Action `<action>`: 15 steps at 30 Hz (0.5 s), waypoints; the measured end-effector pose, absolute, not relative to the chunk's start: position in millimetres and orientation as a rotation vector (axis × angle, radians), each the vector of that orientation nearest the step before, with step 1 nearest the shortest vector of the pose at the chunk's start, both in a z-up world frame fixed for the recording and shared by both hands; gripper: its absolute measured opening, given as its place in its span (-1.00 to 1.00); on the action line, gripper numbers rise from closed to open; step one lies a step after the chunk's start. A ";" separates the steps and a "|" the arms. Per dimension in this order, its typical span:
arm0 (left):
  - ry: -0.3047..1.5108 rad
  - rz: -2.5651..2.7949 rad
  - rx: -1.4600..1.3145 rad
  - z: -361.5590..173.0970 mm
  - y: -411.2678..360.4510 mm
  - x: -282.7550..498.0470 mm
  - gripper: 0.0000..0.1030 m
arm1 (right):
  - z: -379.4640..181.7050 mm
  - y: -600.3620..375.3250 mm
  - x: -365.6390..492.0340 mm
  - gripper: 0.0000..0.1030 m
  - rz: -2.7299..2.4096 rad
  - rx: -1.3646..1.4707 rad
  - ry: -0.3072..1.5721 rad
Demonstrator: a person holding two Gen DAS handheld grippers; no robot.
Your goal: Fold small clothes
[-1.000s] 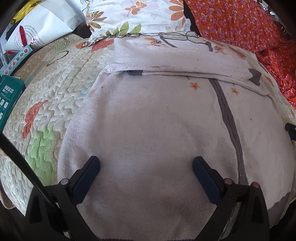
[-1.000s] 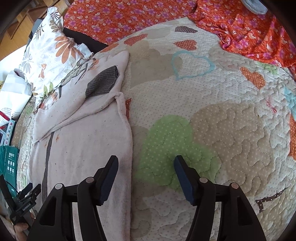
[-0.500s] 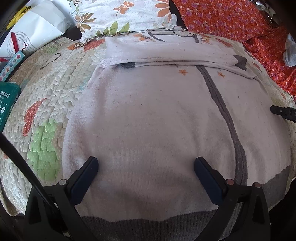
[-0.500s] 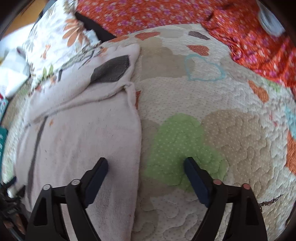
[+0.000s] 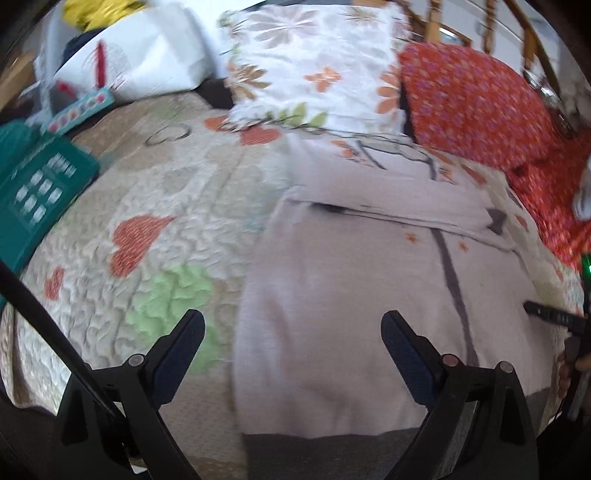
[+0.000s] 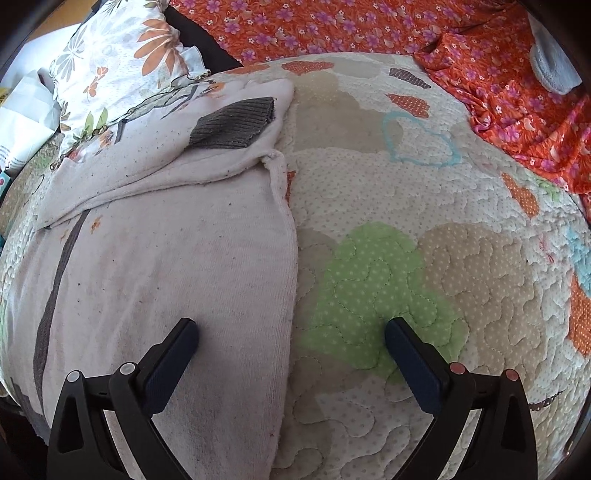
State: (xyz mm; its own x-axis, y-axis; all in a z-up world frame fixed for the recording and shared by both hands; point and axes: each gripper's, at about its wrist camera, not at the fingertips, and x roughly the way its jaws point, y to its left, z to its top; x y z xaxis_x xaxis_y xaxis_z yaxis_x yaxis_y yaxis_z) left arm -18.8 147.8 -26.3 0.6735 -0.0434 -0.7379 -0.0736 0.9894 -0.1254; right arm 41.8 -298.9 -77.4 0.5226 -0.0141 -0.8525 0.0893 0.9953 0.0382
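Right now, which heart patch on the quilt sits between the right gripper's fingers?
The green heart patch. The right gripper straddles it and the sweater's edge; the orange and blue-outline hearts lie farther off.

Location: bedroom in a home.
I worked over a bed covered by a quilted bedspread (image 6: 461,266) with heart patches. A floral pillow (image 5: 317,70) lay at its head beside an orange flowered sheet (image 6: 332,29). Turned wooden posts (image 5: 491,22) stood behind. A white bag (image 5: 147,62) and a teal box (image 5: 33,199) sat along one edge.
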 end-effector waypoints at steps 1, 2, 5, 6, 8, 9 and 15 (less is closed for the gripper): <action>0.844 0.033 -0.176 -29.2 157.0 -19.5 0.87 | -77.7 -298.5 41.8 0.99 -0.063 0.077 1.017; 0.855 0.042 -0.198 -32.2 164.6 -19.6 0.87 | -78.0 -298.1 41.5 0.99 -0.065 0.074 1.015; 0.888 0.055 -0.260 -42.5 183.3 -21.4 0.87 | -78.5 -297.8 41.4 0.99 -0.071 0.071 1.013; 0.899 0.059 -0.290 -46.2 190.1 -22.1 0.87 | -78.5 -297.5 41.5 1.00 -0.072 0.070 1.013; 0.911 0.061 -0.350 -50.8 200.3 -24.5 0.87 | -78.4 -297.2 41.6 1.00 -0.072 0.070 1.014; 0.919 0.060 -0.395 -53.8 206.7 -24.8 0.87 | -78.6 -297.8 42.3 1.00 -0.069 0.069 1.013; 0.954 0.033 -0.609 -70.9 229.6 -20.4 0.87 | -78.8 -297.4 41.4 1.00 -0.071 0.062 0.998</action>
State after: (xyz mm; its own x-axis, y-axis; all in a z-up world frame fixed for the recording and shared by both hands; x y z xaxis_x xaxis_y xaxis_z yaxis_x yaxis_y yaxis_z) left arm -20.4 229.6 -70.9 0.5911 -0.2338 -0.7719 -0.2873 0.8333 -0.4724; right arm 41.4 -297.4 -78.8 0.5401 -0.0309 -0.8411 0.0877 0.9959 0.0197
